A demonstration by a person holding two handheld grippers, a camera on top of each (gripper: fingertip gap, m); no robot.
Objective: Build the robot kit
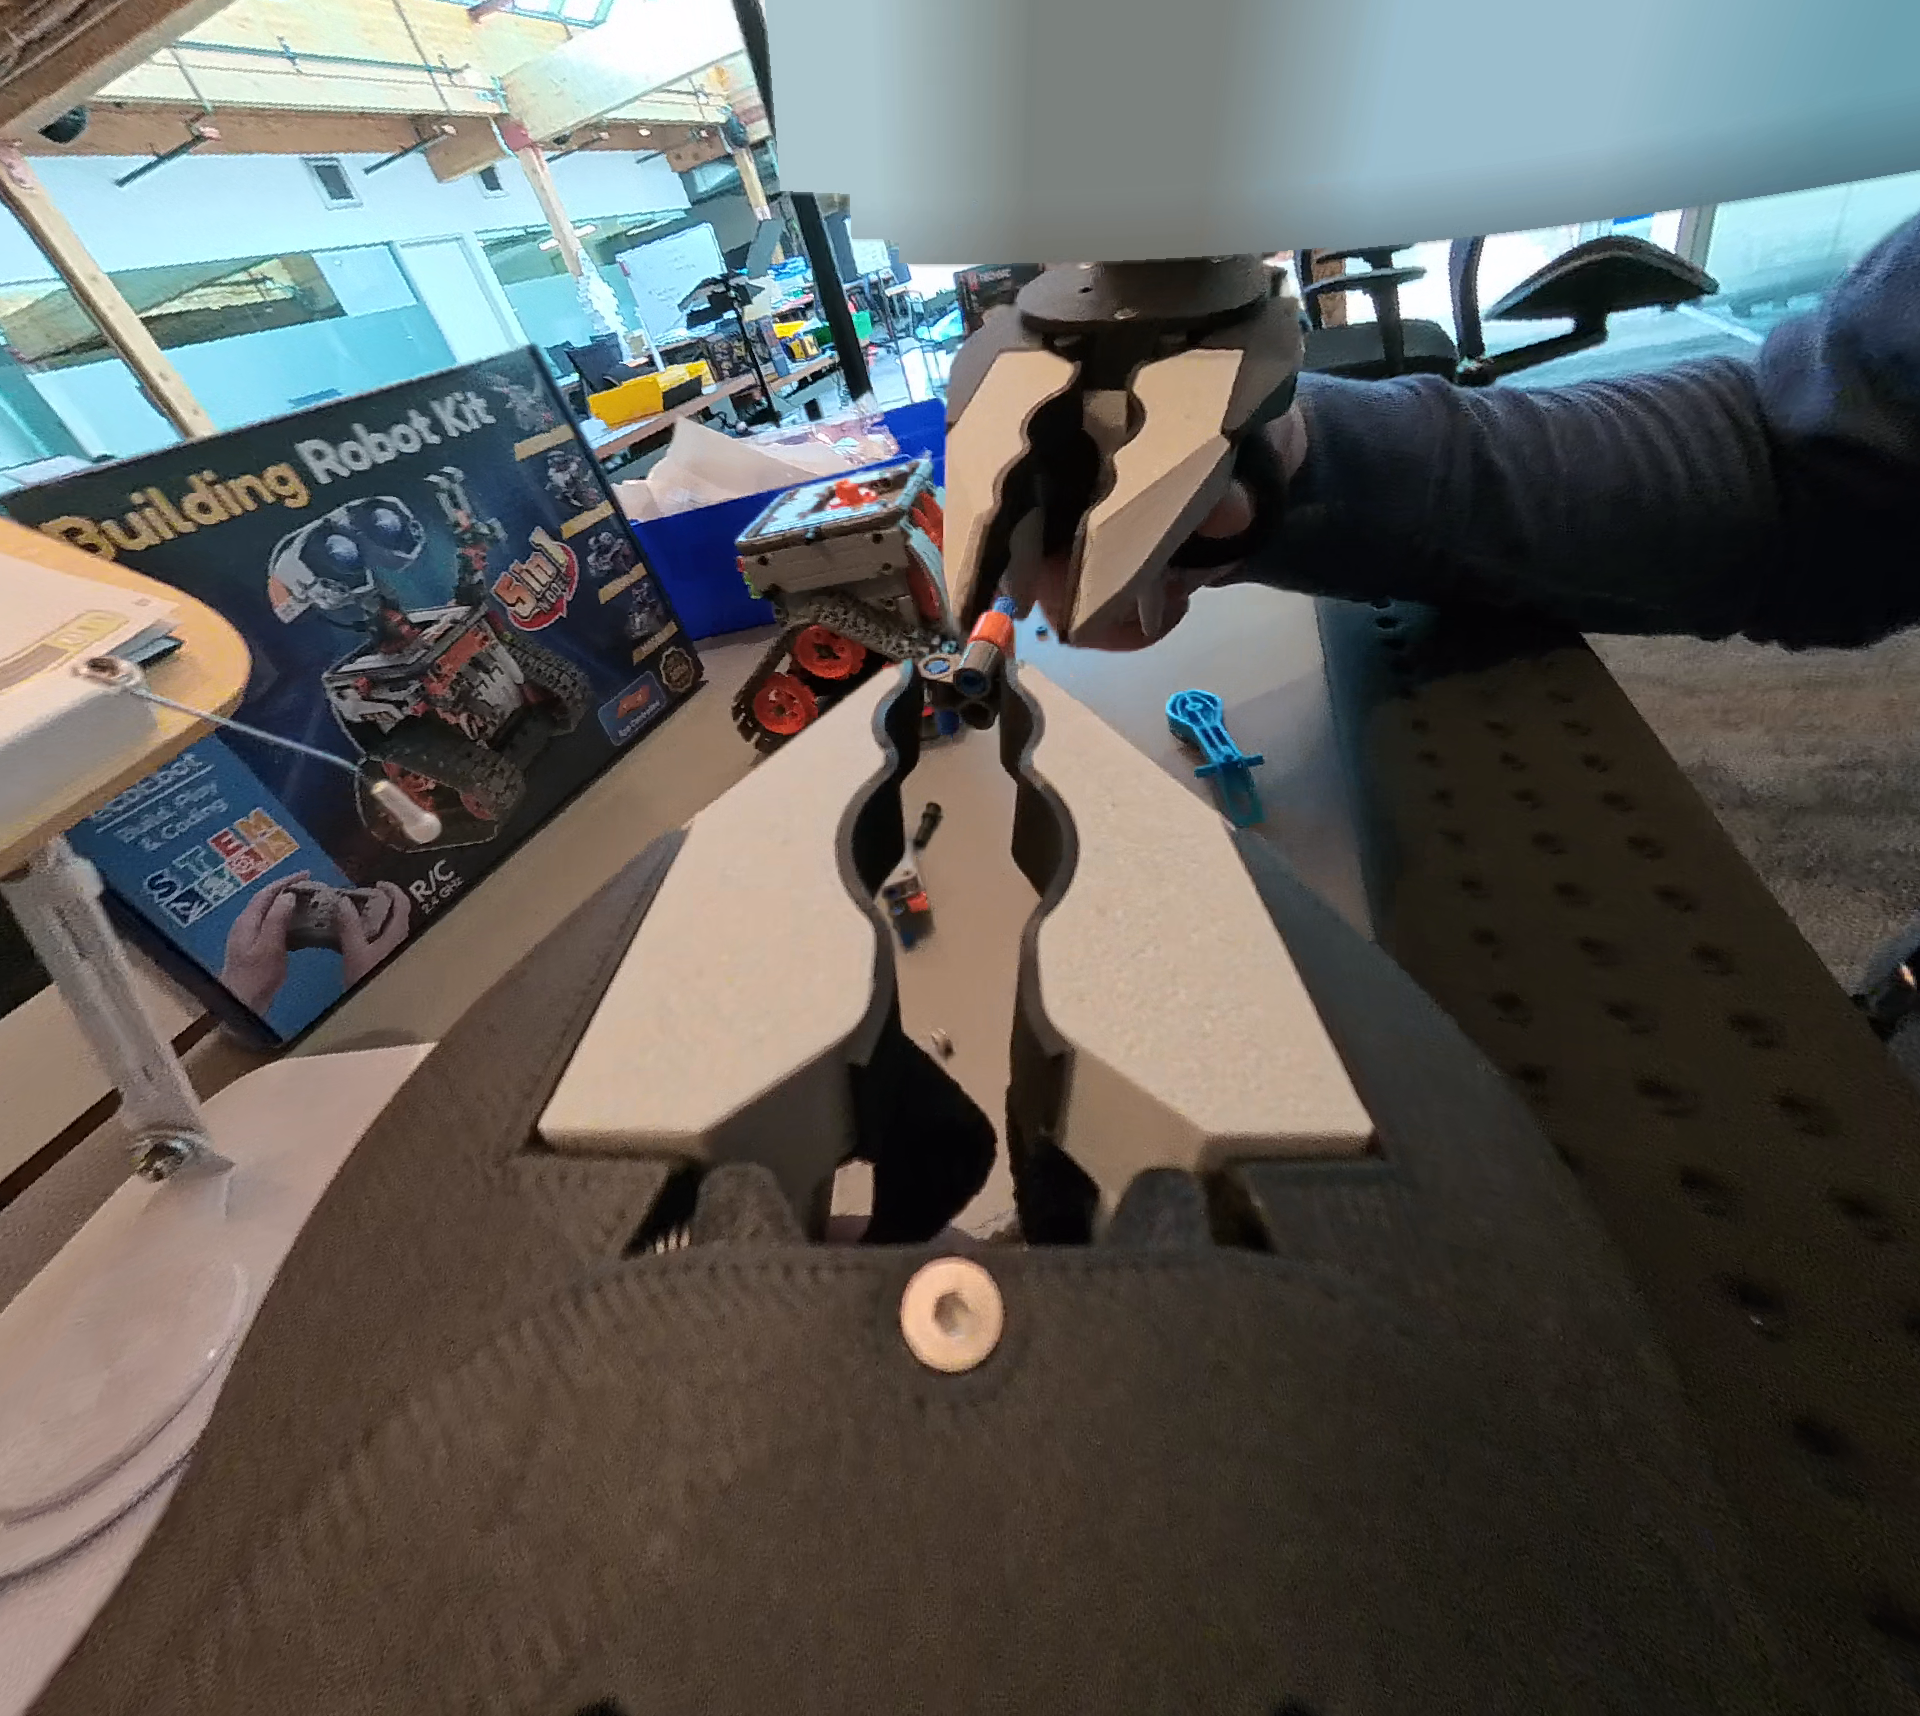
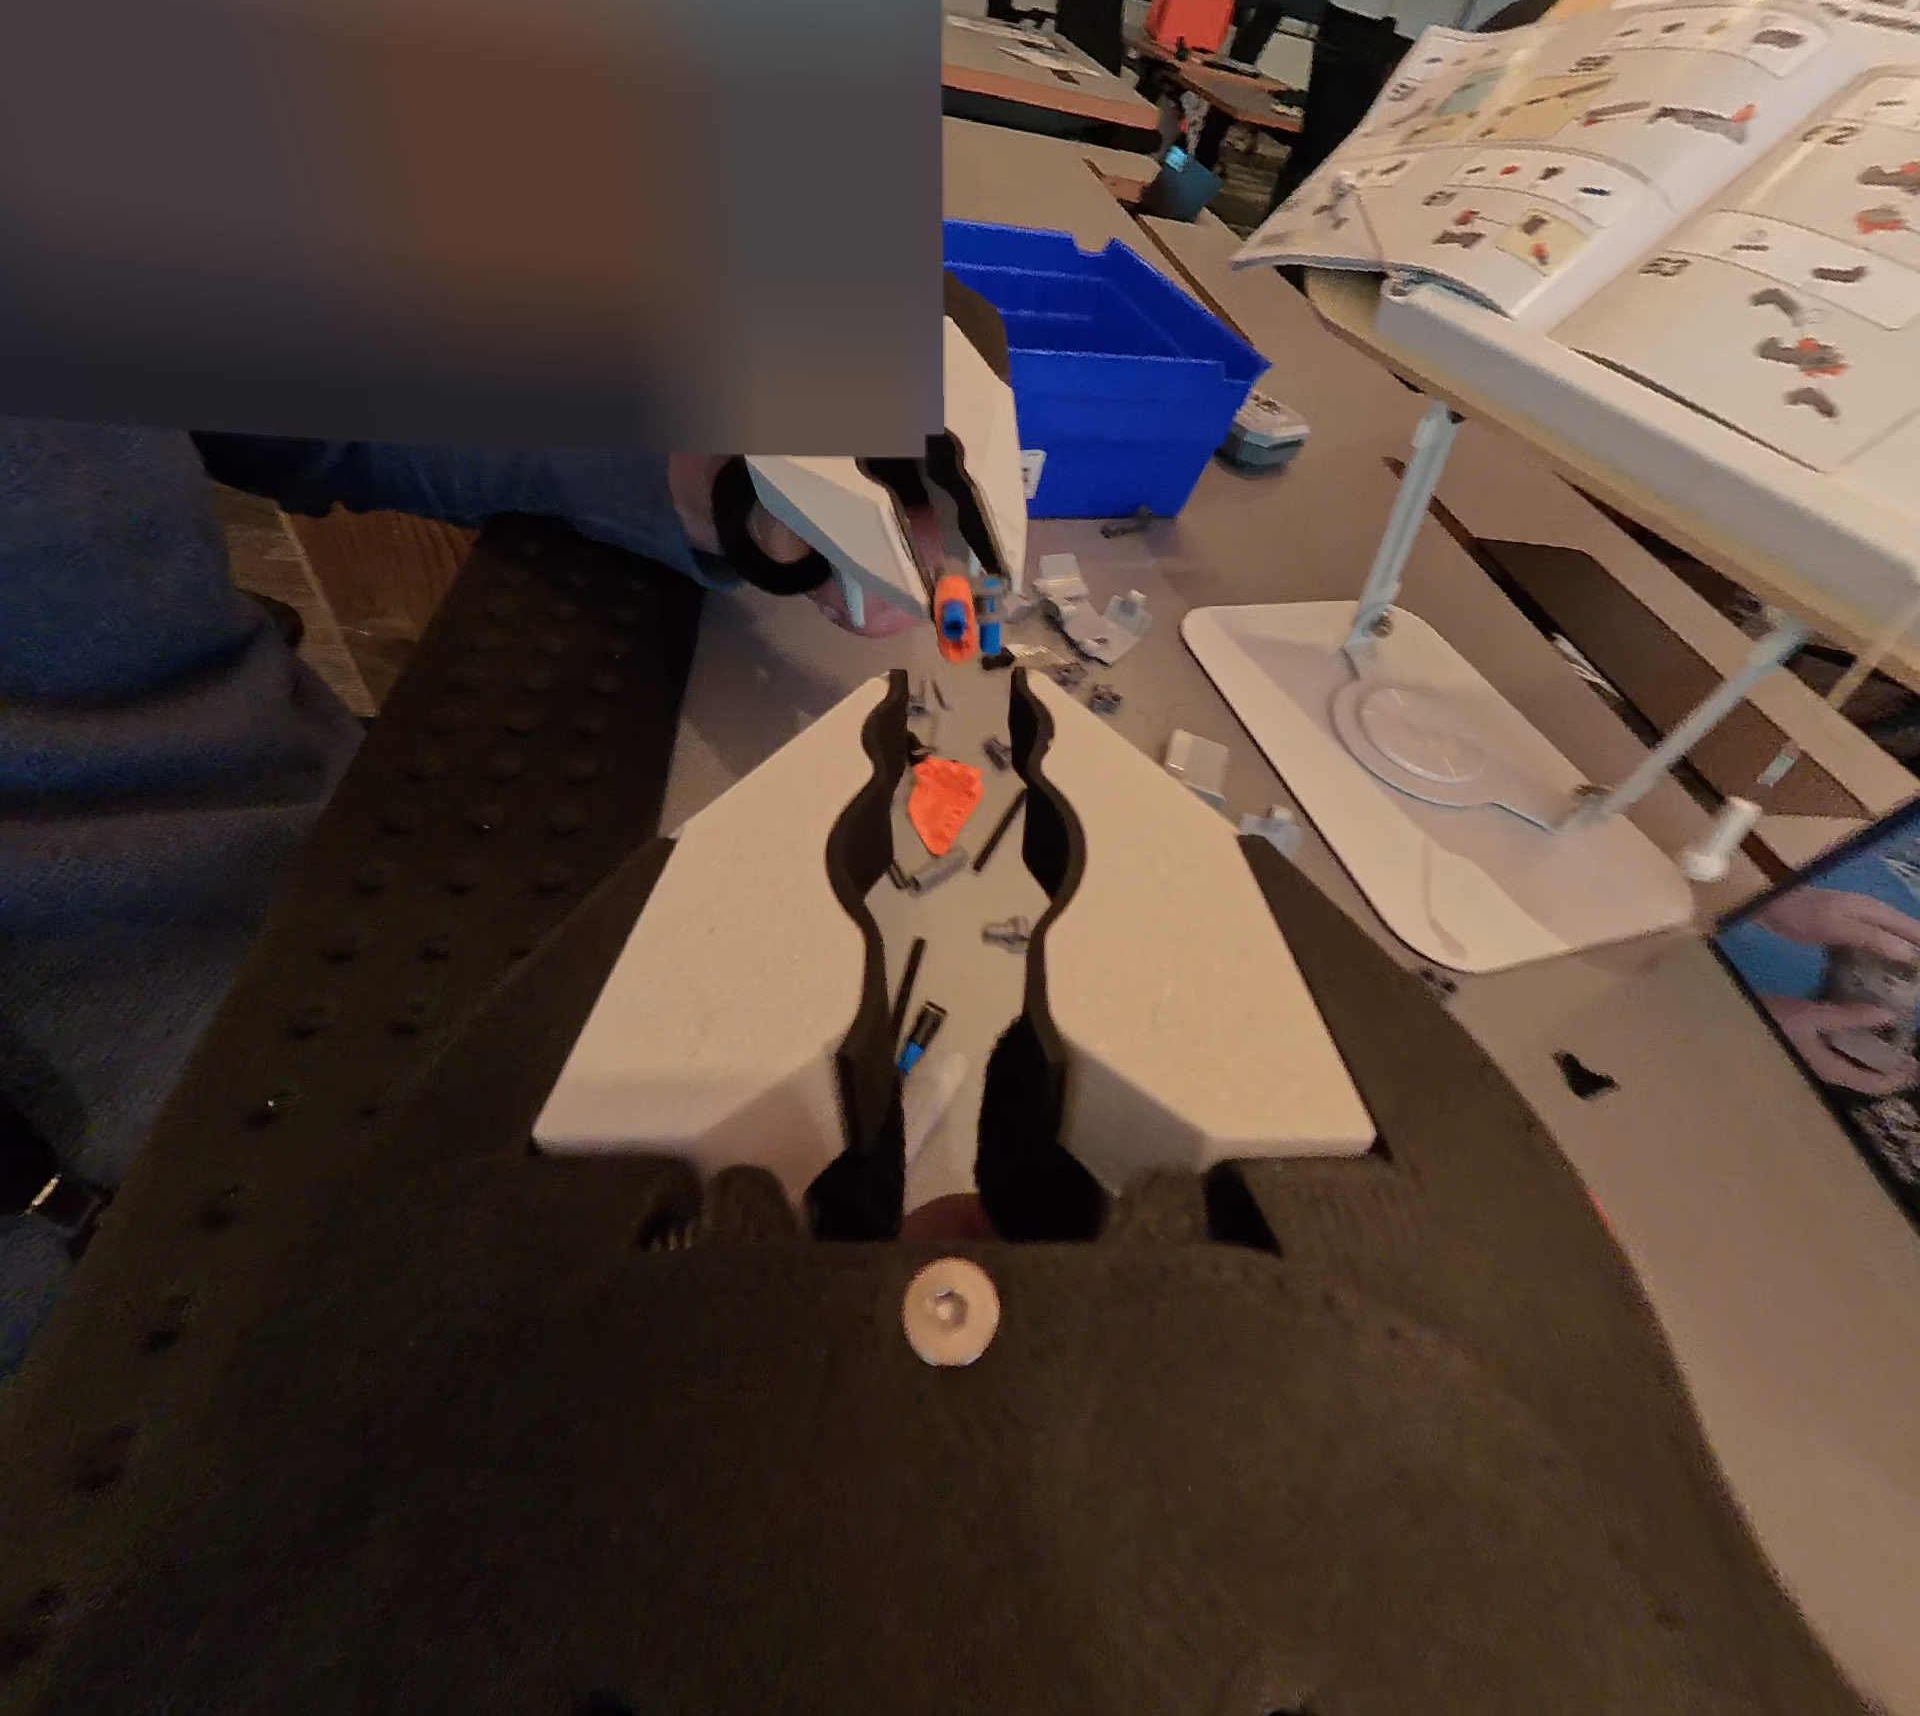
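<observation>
My left gripper (image 1: 961, 679) is shut on a small orange, blue and grey brick assembly (image 1: 971, 664), held above the grey table (image 1: 1278, 679). In the right wrist view the left gripper (image 2: 966, 586) comes in from the upper left with the assembly (image 2: 961, 617) at its tips. My right gripper (image 2: 956, 679) stands narrowly open with nothing between its fingers, its tips just short of the assembly. In the left wrist view the right gripper (image 1: 1029, 617) points down at the assembly, held by a hand in a dark sleeve (image 1: 1558, 503).
A tracked robot model (image 1: 831, 586) stands behind the assembly, beside the kit box (image 1: 364, 658) and a blue bin (image 2: 1101, 367). A blue tool (image 1: 1216, 752), an orange piece (image 2: 943, 799) and loose small parts lie on the table. A white stand (image 2: 1455, 783) holds an instruction booklet (image 2: 1662, 212).
</observation>
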